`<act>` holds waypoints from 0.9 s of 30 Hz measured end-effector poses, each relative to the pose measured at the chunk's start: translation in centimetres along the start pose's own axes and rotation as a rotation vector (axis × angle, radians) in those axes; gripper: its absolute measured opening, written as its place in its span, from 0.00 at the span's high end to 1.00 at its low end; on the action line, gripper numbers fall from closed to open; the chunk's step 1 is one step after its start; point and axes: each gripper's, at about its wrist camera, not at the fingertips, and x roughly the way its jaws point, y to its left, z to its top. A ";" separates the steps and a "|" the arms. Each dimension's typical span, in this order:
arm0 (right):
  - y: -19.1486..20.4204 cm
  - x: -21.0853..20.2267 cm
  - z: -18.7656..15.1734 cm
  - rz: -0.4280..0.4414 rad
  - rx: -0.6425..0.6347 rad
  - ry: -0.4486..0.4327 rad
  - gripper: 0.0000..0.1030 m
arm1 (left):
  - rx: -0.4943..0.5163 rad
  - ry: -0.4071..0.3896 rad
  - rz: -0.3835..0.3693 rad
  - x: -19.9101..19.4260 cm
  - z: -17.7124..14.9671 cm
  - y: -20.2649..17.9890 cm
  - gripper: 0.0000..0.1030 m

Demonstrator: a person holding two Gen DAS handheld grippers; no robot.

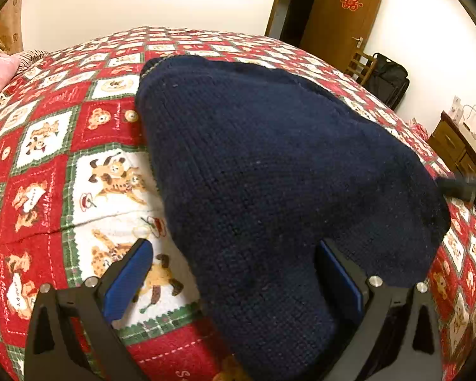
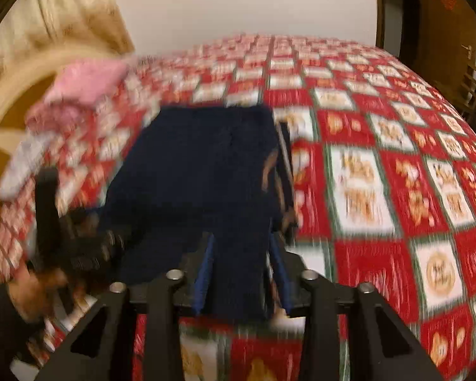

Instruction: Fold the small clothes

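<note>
A dark navy knitted garment (image 1: pixel 269 165) lies on a bed with a red, white and green bear-print cover (image 1: pixel 47 146). My left gripper (image 1: pixel 234 273) is open, its blue-padded fingers (image 1: pixel 128 281) wide apart, with the garment's near end lying between them. In the blurred right wrist view my right gripper (image 2: pixel 241 273) is shut on the near edge of the navy garment (image 2: pixel 200 171). The other gripper and the hand holding it (image 2: pixel 73 247) show at the left of that view.
Pink folded clothes (image 2: pixel 85 82) and a pale item (image 2: pixel 19 165) lie at the bed's left side near a beige headboard. A brown door (image 1: pixel 339 16), a black bag (image 1: pixel 387 79) and a wooden cabinet (image 1: pixel 453 146) stand beyond the bed's right edge.
</note>
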 end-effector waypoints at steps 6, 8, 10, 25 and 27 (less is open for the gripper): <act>-0.4 2.3 -3.4 -0.056 -0.004 0.060 0.79 | 0.000 -0.001 0.027 -0.1 -0.3 -0.3 0.00; -0.5 2.1 -3.1 -0.057 0.008 0.069 0.79 | 0.004 0.004 0.045 -0.5 -0.8 -0.6 0.00; 0.1 1.2 -2.6 -0.083 -0.011 0.035 0.79 | -0.007 -0.001 0.065 -1.1 -1.2 -0.7 0.00; 1.3 6.5 1.3 0.010 -0.007 0.073 0.66 | -0.030 0.009 0.074 -1.2 -1.7 -0.9 0.00; 0.7 6.3 0.9 0.039 -0.004 0.046 0.66 | -0.027 0.010 0.076 -1.1 -1.7 -1.0 0.00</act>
